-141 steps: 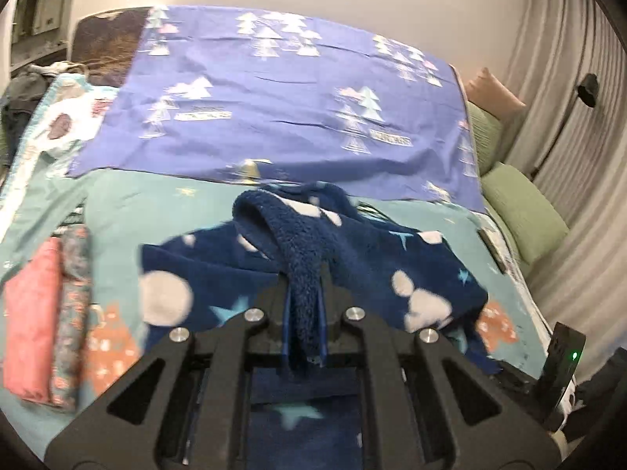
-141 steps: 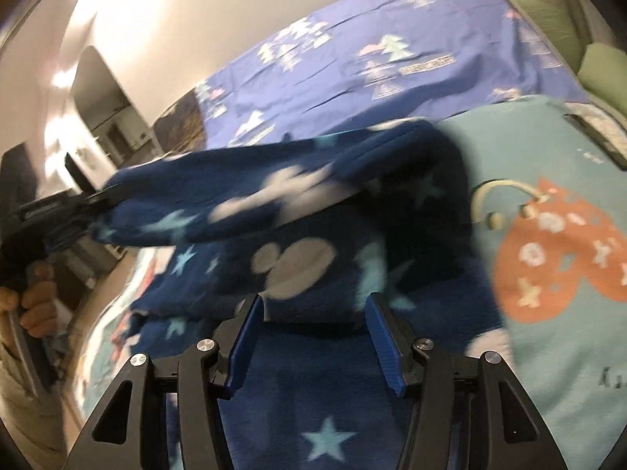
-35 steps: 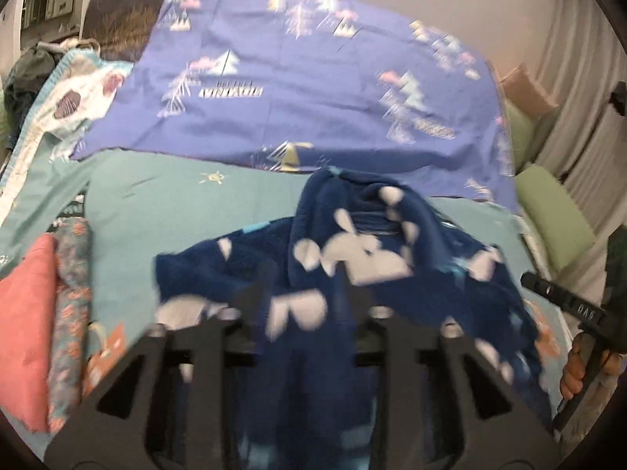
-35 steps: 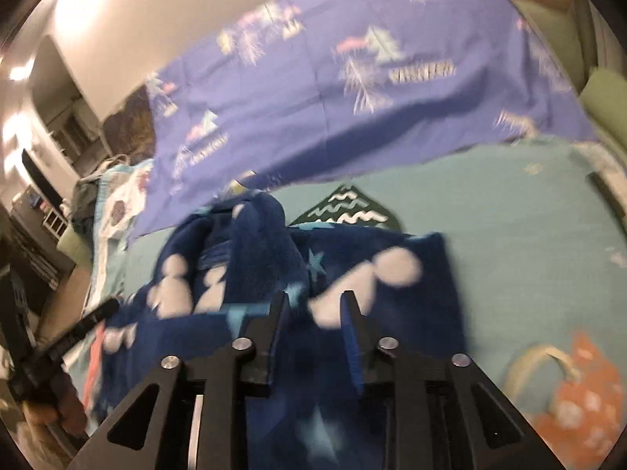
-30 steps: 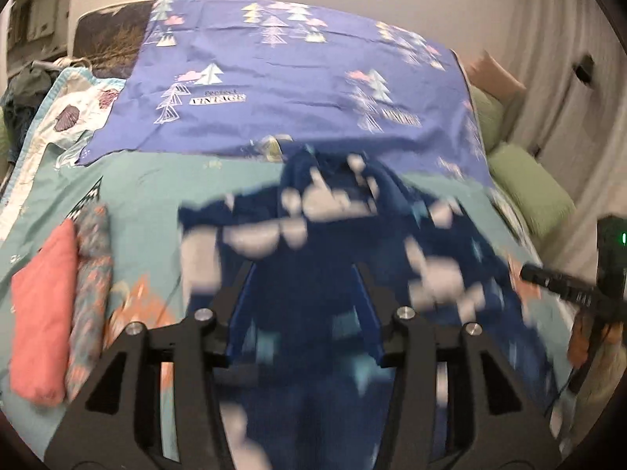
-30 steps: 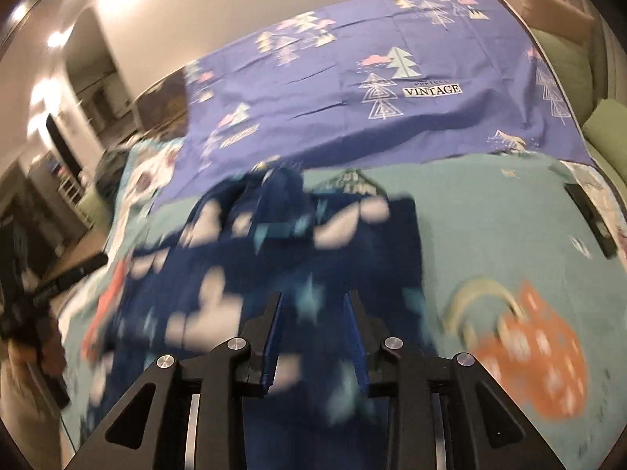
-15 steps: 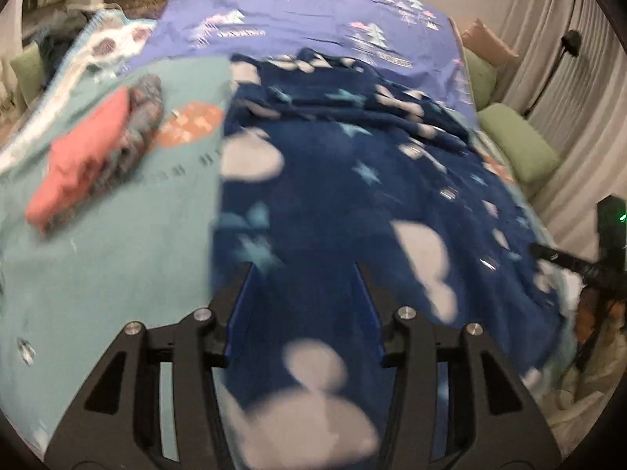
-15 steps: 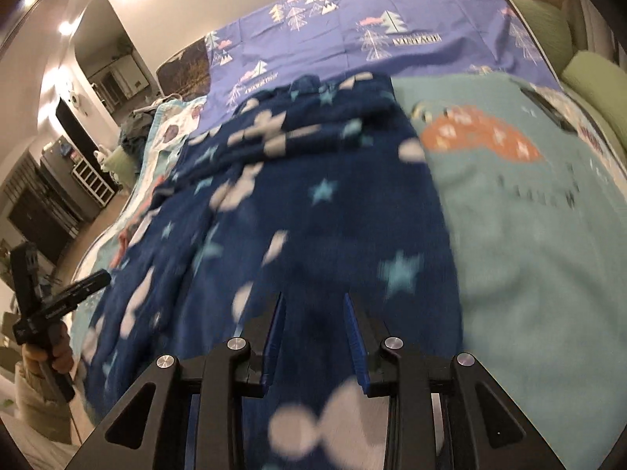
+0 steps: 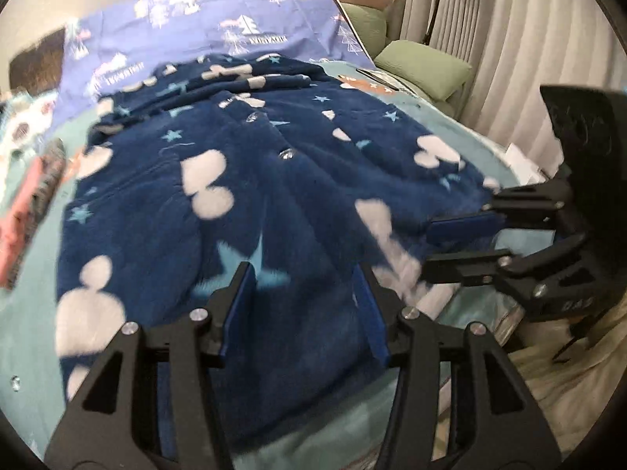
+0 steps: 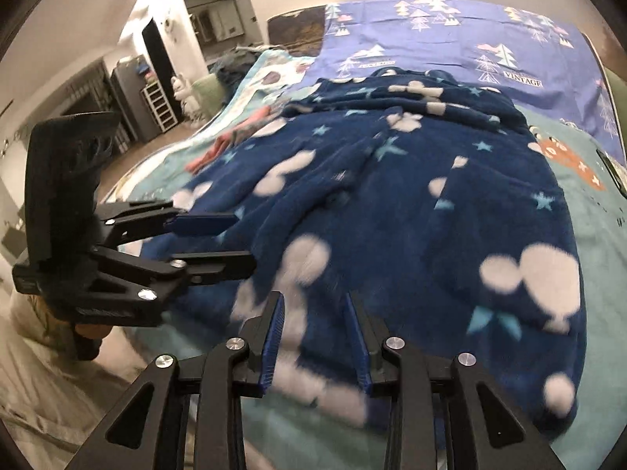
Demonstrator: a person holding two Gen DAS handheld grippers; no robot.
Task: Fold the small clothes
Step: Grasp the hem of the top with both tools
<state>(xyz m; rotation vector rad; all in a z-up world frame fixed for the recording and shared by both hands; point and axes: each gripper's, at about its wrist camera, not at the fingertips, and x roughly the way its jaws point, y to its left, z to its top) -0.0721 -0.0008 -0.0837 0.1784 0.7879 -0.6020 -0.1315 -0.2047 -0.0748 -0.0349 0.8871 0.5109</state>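
- Navy fleece, dotted with white mouse-head shapes and pale blue stars, is the garment (image 9: 250, 180) to be folded; it lies spread nearly flat on the bed (image 10: 599, 235), its near hem at the near edge of the mattress and its far end bunched against the purple sheet (image 9: 203, 27).
- Left hand-held gripper (image 9: 303, 309) sits over the near hem with its blue pads wide apart, fleece lying between them but not pinched.
- Right hand-held gripper (image 10: 315, 337) is also parted, a little narrower, over the near hem further right; it grips nothing.
- Risk, as I judge it: thick pile may bunch, so a pinch could catch only the top layer, or both layers, and drag the fold crooked.
- The hem sits so near the bed's edge that a careless tug could slide the fleece off.
- The far end is rumpled; folding over it would trap creases.
- A pink folded piece (image 9: 23, 215) lies to the left, near the fleece, and a wide sweep could disturb it.
- Readable writing: "VINTAGE" under a printed tree on the purple sheet; a marking on one hand-held gripper's body is too blurred to read.
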